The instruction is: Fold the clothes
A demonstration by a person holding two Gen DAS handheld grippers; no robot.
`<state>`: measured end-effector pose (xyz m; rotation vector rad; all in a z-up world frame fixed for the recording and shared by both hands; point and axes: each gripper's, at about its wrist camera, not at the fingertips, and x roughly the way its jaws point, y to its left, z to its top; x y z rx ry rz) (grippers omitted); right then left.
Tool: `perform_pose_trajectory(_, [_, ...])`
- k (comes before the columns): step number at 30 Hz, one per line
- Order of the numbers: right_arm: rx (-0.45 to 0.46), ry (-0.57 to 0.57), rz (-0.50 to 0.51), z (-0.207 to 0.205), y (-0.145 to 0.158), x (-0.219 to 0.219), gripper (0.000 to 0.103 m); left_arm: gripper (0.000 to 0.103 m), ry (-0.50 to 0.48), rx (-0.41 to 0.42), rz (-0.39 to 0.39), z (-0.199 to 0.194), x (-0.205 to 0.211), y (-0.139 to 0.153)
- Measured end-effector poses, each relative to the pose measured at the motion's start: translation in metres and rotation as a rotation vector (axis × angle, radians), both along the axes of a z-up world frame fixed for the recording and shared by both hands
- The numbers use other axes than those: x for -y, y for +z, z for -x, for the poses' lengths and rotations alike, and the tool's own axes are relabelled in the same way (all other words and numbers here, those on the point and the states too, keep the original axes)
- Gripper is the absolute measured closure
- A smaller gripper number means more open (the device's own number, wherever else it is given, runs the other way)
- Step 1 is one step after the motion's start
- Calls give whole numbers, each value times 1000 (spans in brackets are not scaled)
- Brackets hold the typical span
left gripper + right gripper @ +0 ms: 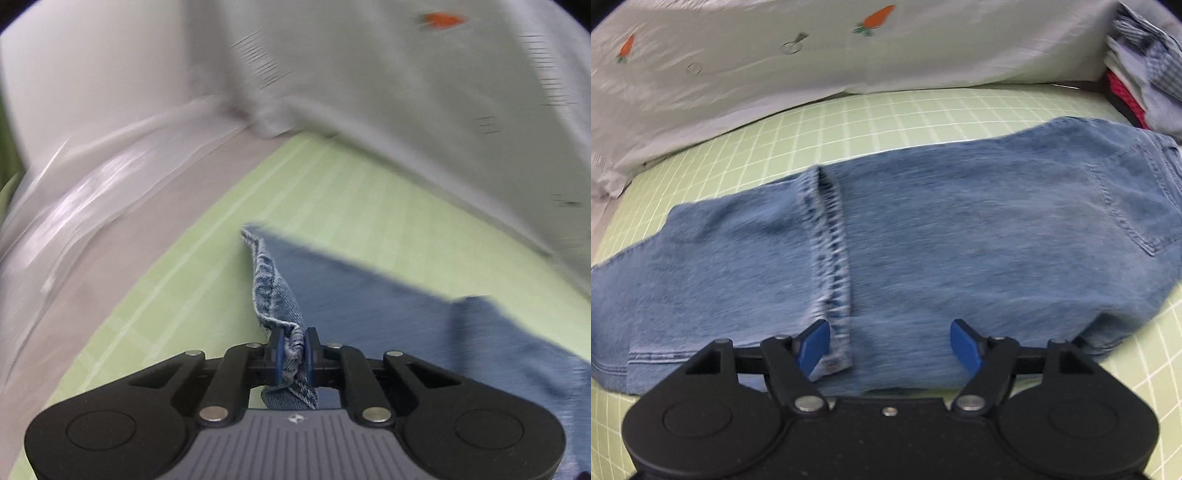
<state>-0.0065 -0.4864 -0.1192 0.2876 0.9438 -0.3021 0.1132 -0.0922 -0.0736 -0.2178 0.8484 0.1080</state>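
A pair of light blue jeans (923, 229) lies folded across the green grid mat (871, 118), a hemmed leg end lying over the middle and a back pocket at the right. My right gripper (890, 345) is open, its blue pads (814, 345) just above the near edge of the jeans. In the left wrist view my left gripper (294, 349) is shut on a bunched hem of the jeans (273, 291) and holds it lifted above the mat (332, 192); the rest of the denim trails to the right.
A white pillow with a carrot print (757, 55) lies along the far edge of the mat; it also shows in the left wrist view (424, 81). A stack of folded clothes (1145, 70) sits at the far right. Clear plastic sheeting (92, 192) lies left of the mat.
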Motion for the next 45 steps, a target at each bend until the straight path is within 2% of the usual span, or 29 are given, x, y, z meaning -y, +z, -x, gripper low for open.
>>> perform_pose_trajectory(2, [15, -26, -7, 7, 1, 16, 31, 92, -77, 41, 26, 2, 37, 15])
perform_pose_trajectory(5, [49, -74, -20, 19, 4, 44, 31, 92, -257, 81, 81, 10, 103, 28])
perform_pose_trajectory(8, [66, -105, -20, 28, 4, 74, 31, 91, -420, 58, 92, 24, 174, 22])
perform_pose_trajectory(10, [64, -122, -17, 34, 3, 94, 31, 91, -495, 12, 86, 36, 213, 3])
perform_pose_trajectory(12, [58, -140, -13, 39, 1, 112, 31, 86, -597, -115, 114, 44, 243, -26])
perform_pose_trajectory(13, [54, -149, -12, 42, 0, 119, 31, 86, -611, -157, 83, 48, 253, -36])
perform_pose_trajectory(14, [49, -155, -12, 44, -2, 127, 31, 84, -620, -196, 48, 52, 263, -45])
perform_pose_trajectory(16, [38, -163, -13, 48, -6, 141, 31, 81, -605, -203, -24, 57, 271, -47])
perform_pose_trajectory(19, [37, -175, -27, 51, -9, 158, 28, 58, -542, -143, -27, 56, 265, -31])
perform_pose_trajectory(20, [38, -179, -34, 51, -10, 163, 26, 47, -524, -131, -37, 53, 263, -30])
perform_pose_trajectory(21, [38, -183, -40, 50, -11, 166, 25, 40, -506, -120, -48, 50, 261, -29])
perform_pose_trajectory(22, [38, -184, -45, 48, -13, 170, 24, 39, -497, -131, -52, 44, 263, -32])
perform_pose_trajectory(26, [30, -187, -51, 34, -17, 176, 23, 39, -468, -189, -45, 21, 273, -48])
perform_pose_trajectory(28, [23, -176, -43, 28, -18, 176, 22, 43, -450, -239, -33, 15, 276, -57])
perform_pose_trajectory(30, [17, -175, -36, 26, -19, 176, 22, 83, -427, -252, -43, 12, 278, -65])
perform_pose_trajectory(31, [15, -179, -37, 26, -20, 177, 22, 95, -437, -247, -58, 12, 279, -64])
perform_pose_trajectory(35, [11, -202, -47, 29, -24, 181, 22, 96, -478, -221, -58, 15, 276, -48])
perform_pose_trajectory(38, [14, -223, -54, 32, -23, 186, 22, 96, -574, -182, -57, 28, 279, -25])
perform_pose_trajectory(40, [19, -238, -63, 34, -24, 190, 22, 95, -638, -207, -41, 38, 282, -23])
perform_pose_trajectory(41, [22, -244, -69, 34, -25, 192, 21, 94, -639, -228, -42, 41, 284, -29])
perform_pose_trajectory(42, [24, -249, -74, 35, -26, 194, 20, 90, -615, -257, -61, 43, 287, -39])
perform_pose_trajectory(43, [27, -254, -80, 36, -26, 196, 20, 90, -582, -292, -90, 44, 289, -49])
perform_pose_trajectory(45, [35, -266, -84, 38, -25, 202, 19, 80, -550, -317, -121, 42, 291, -57])
